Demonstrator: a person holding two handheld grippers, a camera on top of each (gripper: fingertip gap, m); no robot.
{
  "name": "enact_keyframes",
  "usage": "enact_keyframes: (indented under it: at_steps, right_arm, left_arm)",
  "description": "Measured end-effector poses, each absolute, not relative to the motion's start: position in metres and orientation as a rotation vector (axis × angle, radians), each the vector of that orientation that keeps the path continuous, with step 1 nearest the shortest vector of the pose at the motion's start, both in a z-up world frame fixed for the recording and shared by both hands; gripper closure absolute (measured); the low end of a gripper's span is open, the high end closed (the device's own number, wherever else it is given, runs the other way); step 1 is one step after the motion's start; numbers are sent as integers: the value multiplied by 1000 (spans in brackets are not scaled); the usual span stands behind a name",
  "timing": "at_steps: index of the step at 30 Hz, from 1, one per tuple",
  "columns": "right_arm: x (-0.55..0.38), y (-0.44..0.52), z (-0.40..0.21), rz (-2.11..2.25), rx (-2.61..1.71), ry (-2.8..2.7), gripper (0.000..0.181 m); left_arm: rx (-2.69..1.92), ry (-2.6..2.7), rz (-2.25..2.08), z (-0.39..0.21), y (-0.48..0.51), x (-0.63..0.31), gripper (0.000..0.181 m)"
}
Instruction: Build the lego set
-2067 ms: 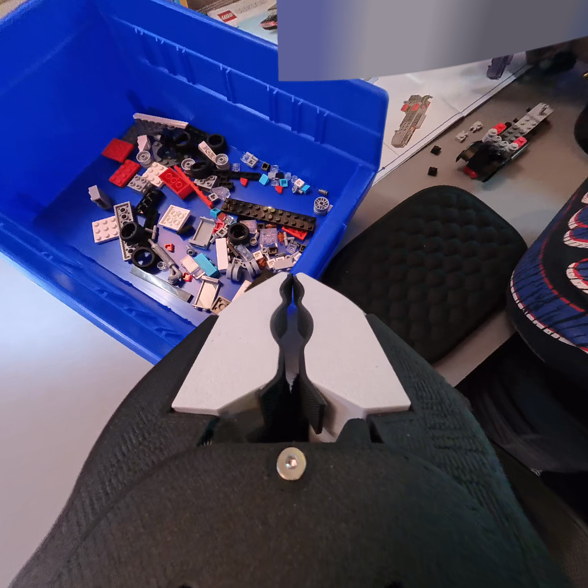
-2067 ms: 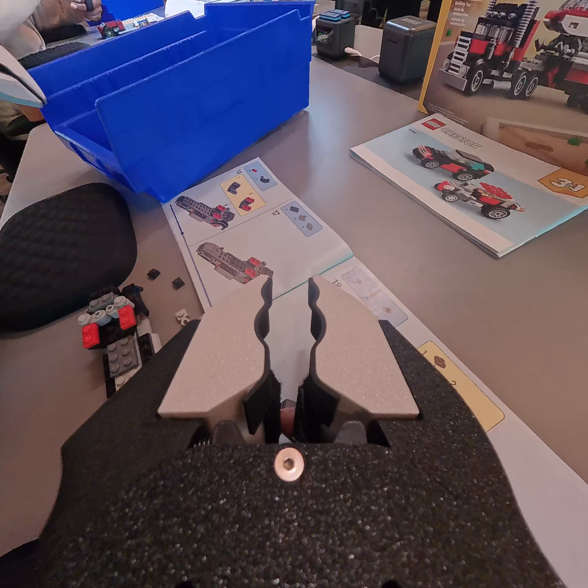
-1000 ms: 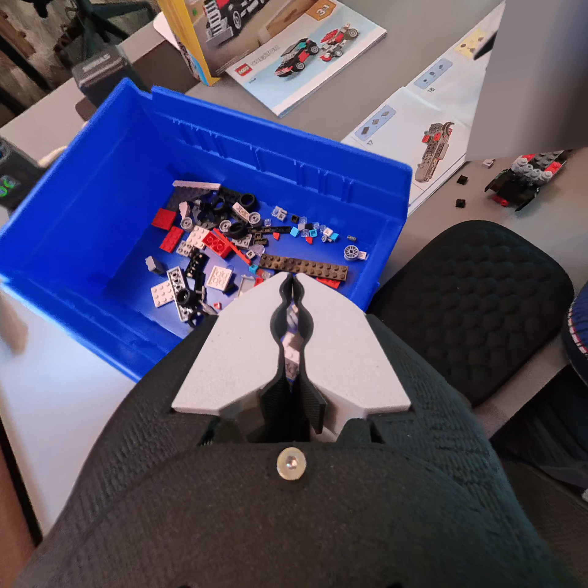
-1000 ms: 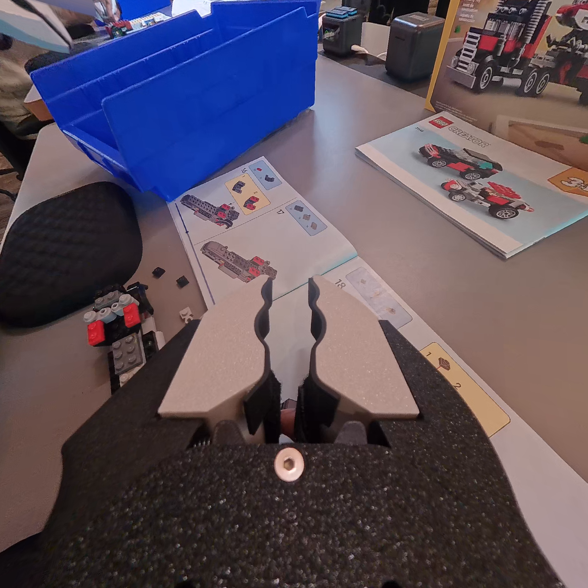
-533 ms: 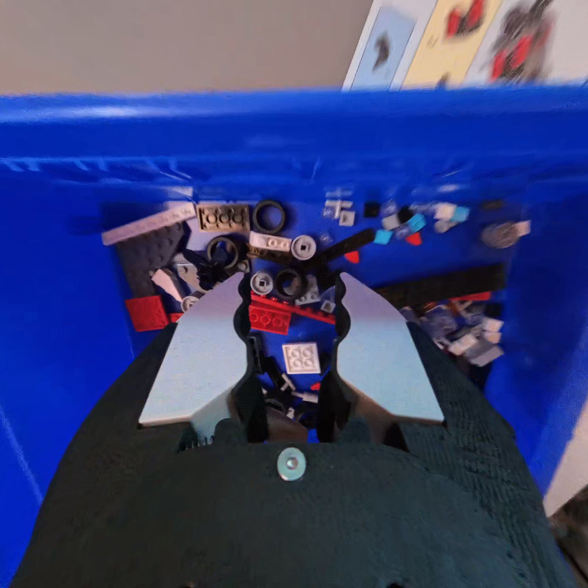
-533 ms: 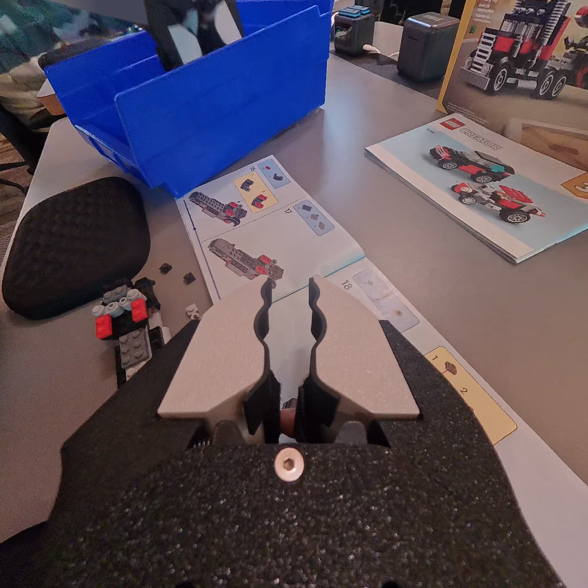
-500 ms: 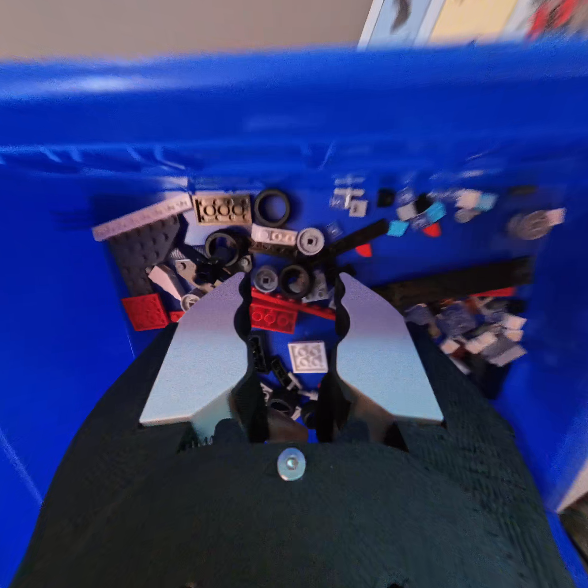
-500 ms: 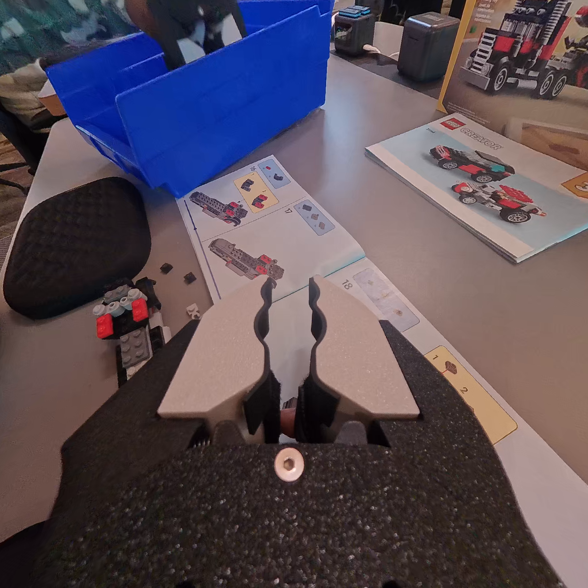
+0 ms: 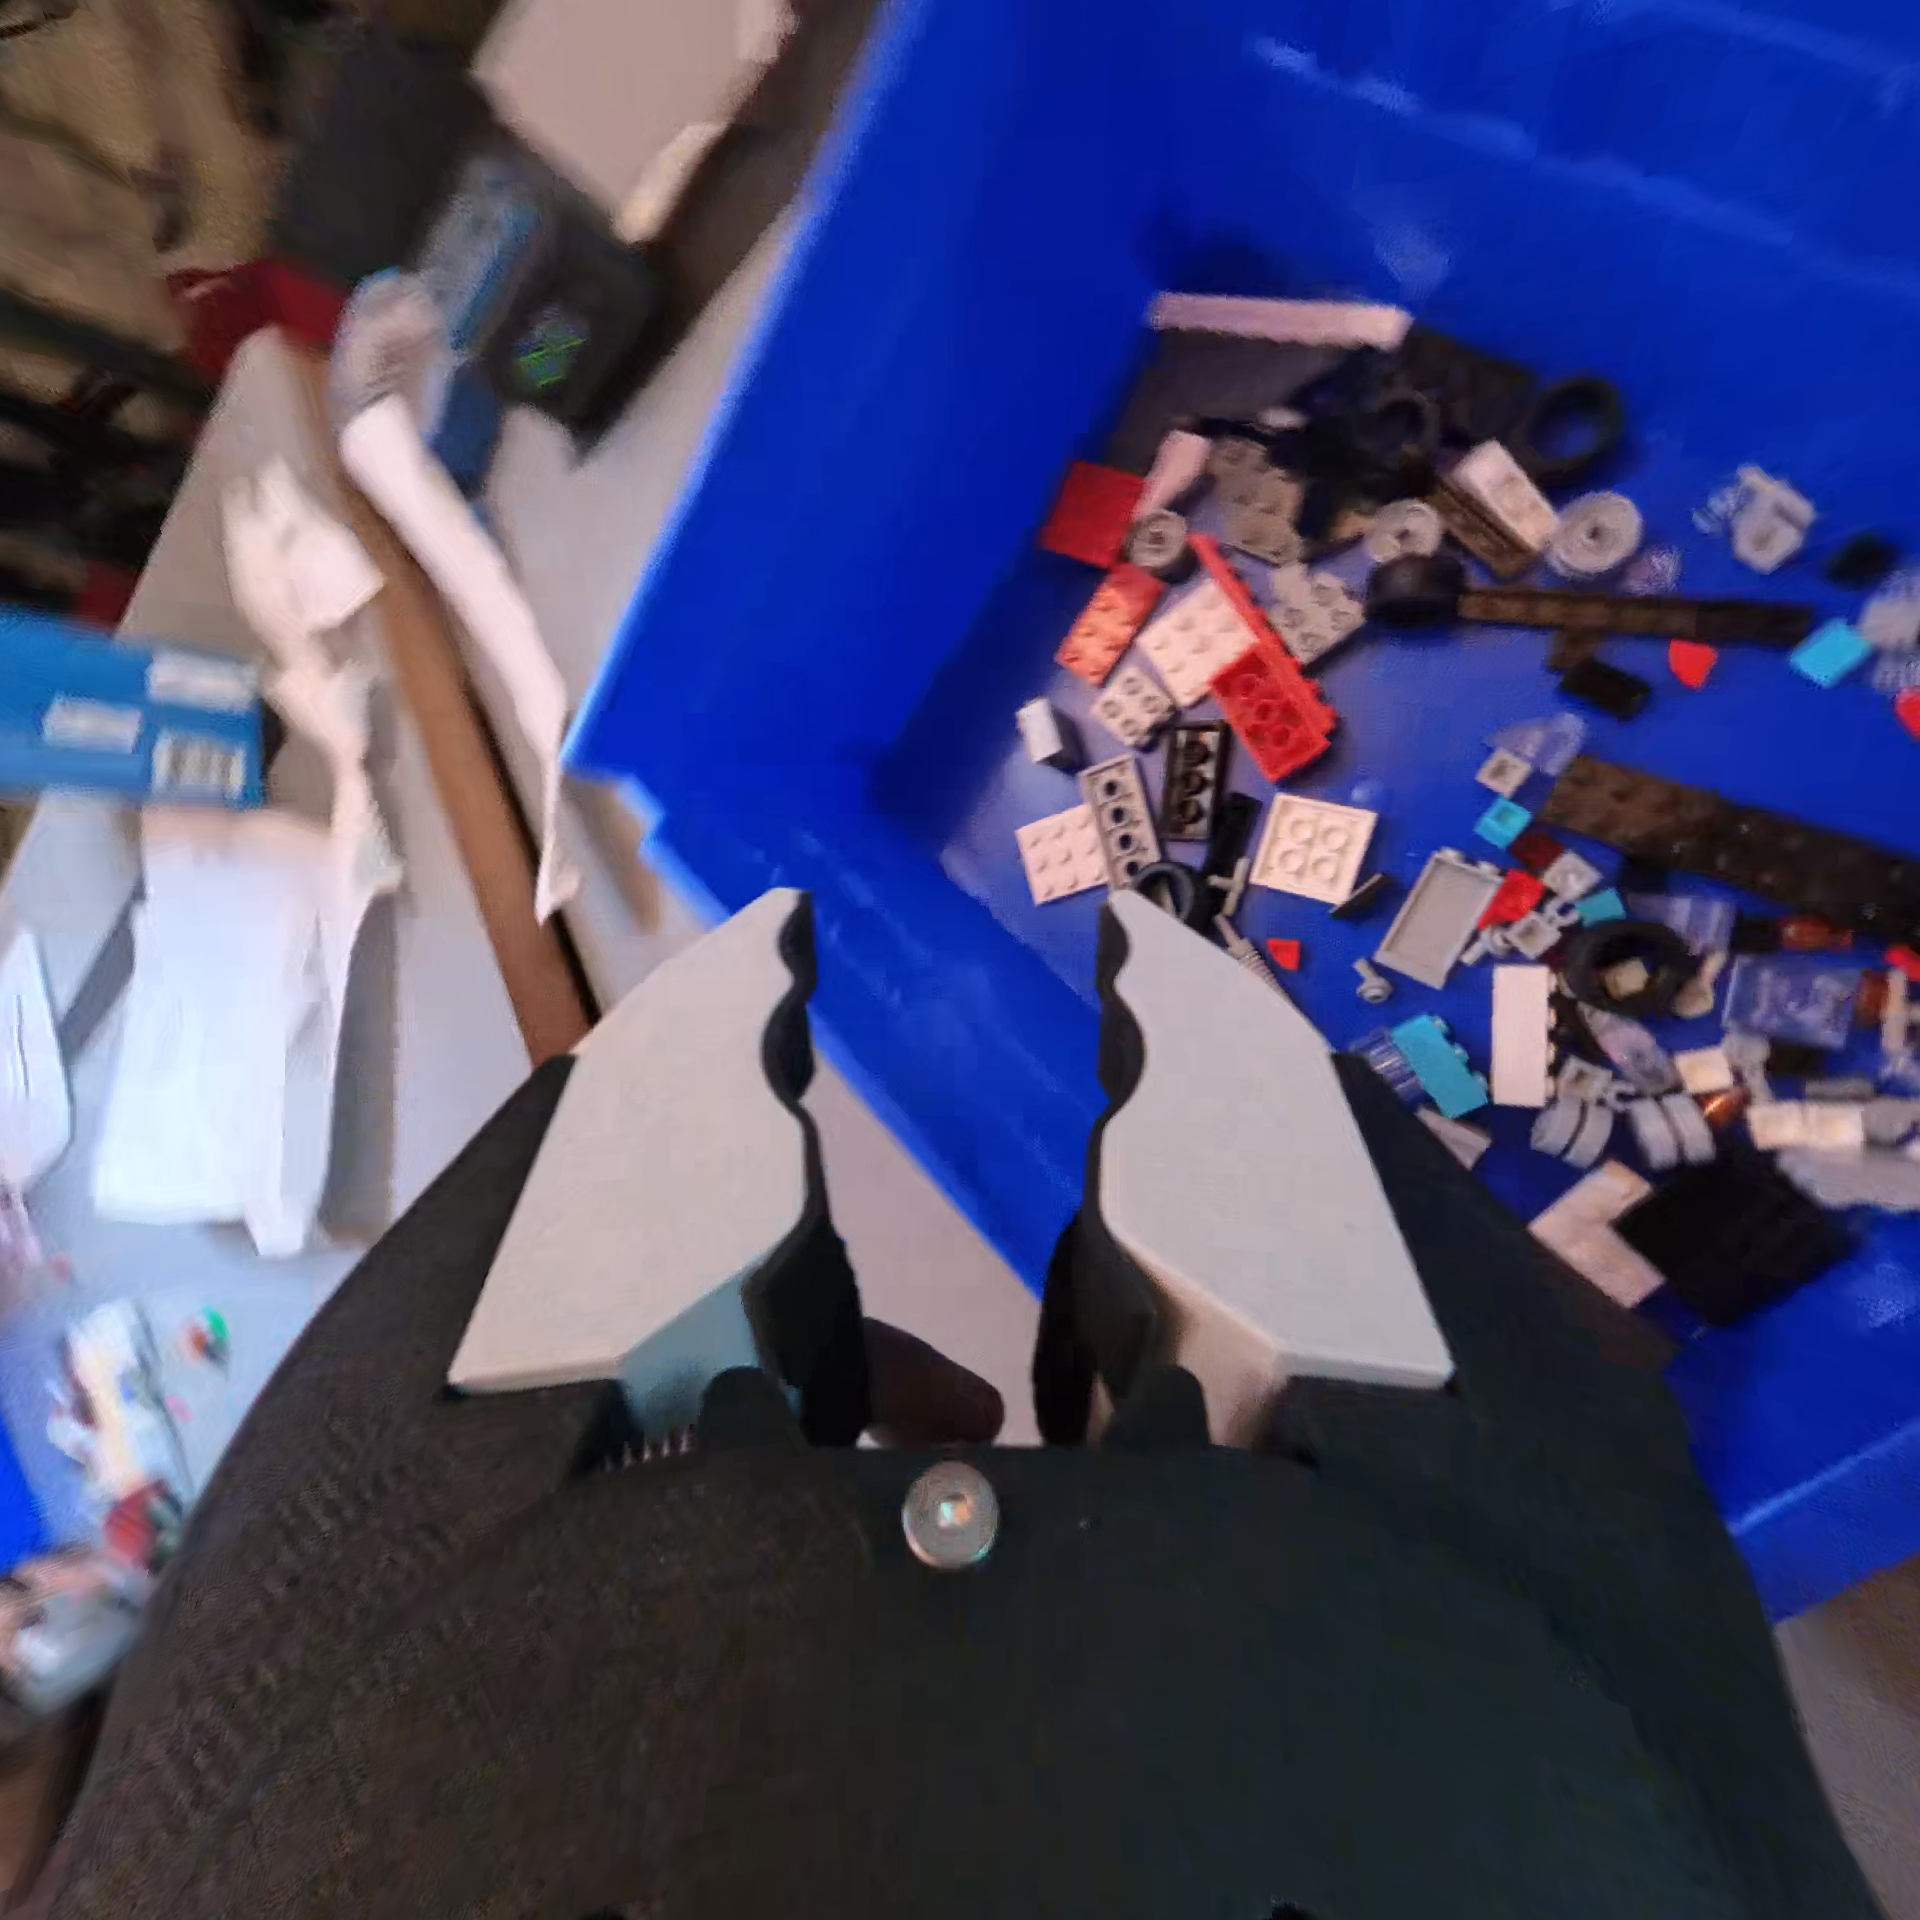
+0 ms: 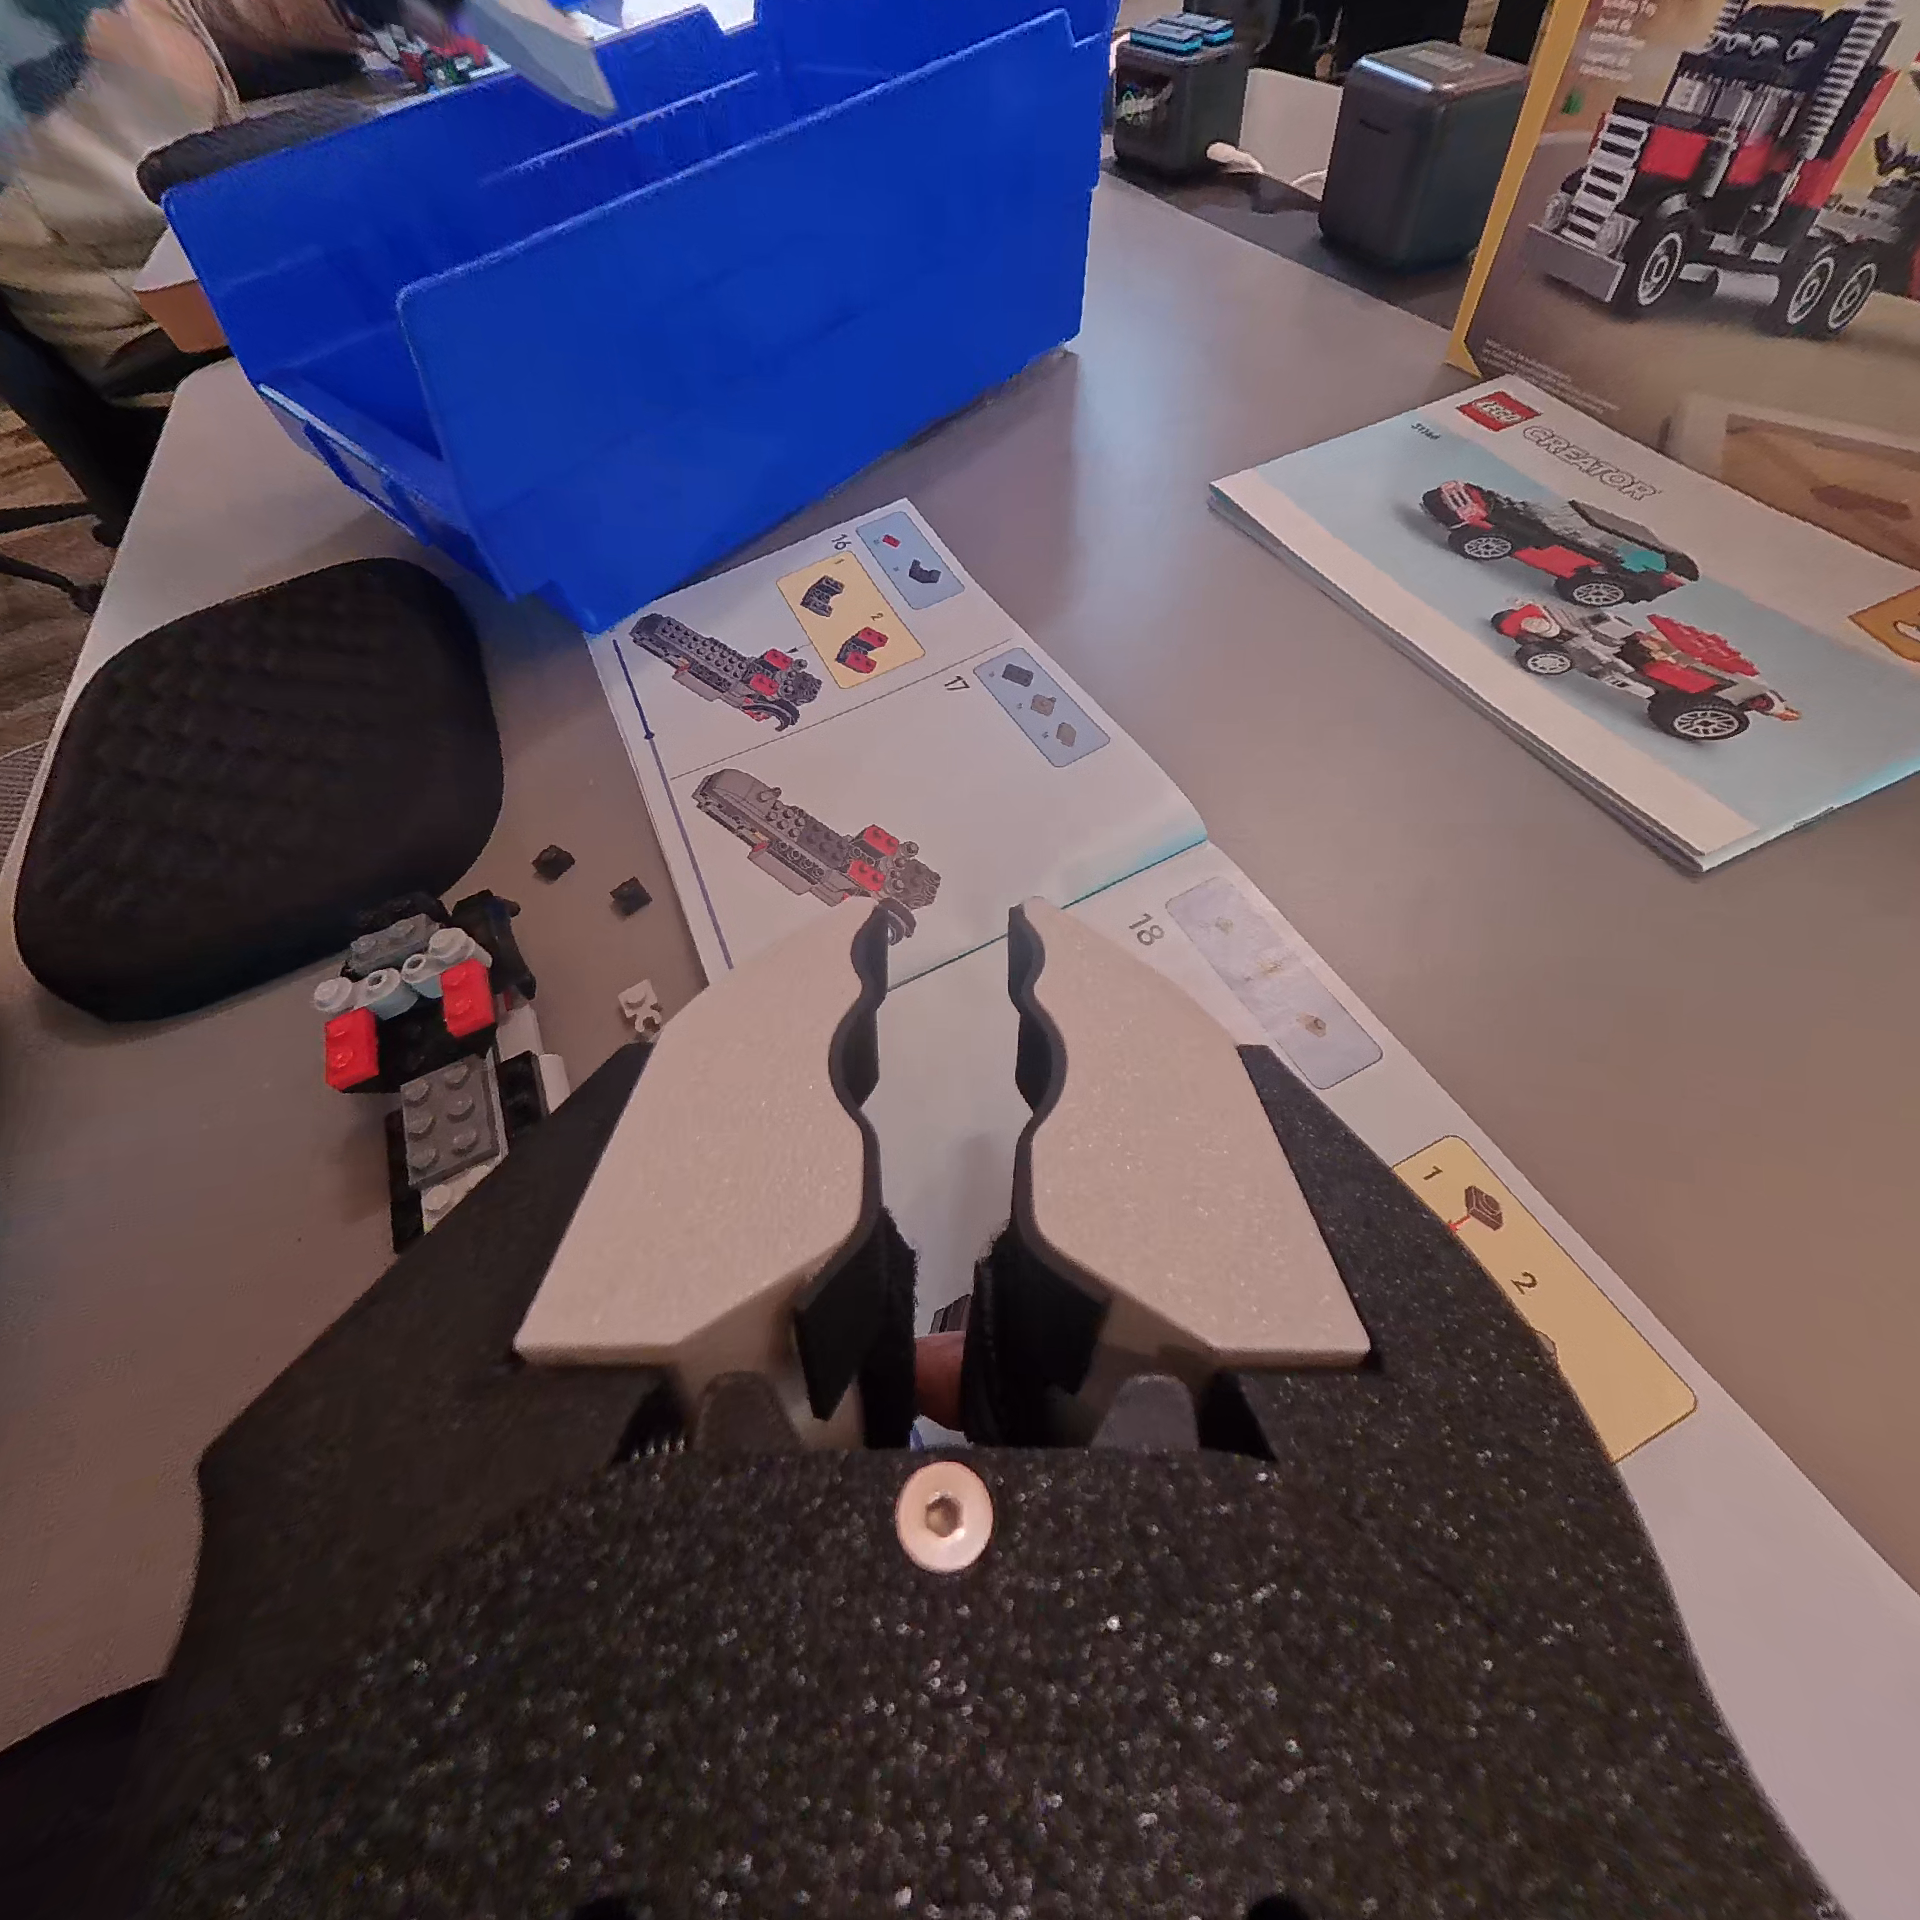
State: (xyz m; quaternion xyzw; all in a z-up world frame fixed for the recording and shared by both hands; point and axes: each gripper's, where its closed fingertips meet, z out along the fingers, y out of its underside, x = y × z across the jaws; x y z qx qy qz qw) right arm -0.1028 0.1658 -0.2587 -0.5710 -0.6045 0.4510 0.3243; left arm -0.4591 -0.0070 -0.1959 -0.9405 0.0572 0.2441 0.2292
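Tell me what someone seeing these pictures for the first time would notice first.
Probably the blue bin, its floor littered with loose Lego pieces, with the left gripper hanging over its near wall, jaws open and empty. On the grey table the right gripper hovers open over an open instruction booklet, with the half-built model beside it.

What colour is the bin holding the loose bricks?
Bright blue bin, clearest in the left wrist view.
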Motion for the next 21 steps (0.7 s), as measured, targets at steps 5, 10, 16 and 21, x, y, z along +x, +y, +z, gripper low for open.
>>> enact_keyframes:
  at_steps: [5,10,16,21]
  right_arm:
    - [-105,163,-259,1194,-1491,-1598,159]
    - [-104,159,-255,1178,-1455,-1612,159]
    - [-102,157,-246,1162,-1407,-1597,159]
    - [-100,157,-239,1137,-1373,-1591,160]
  left_arm:
    - [-2333,-382,516,-197,-60,-442,88]
    - [-2489,-483,287,-235,-86,-412,99]
    - [-2675,-541,382,-260,-102,-426,156]
    - [-2631,-581,293,-258,-101,-436,166]
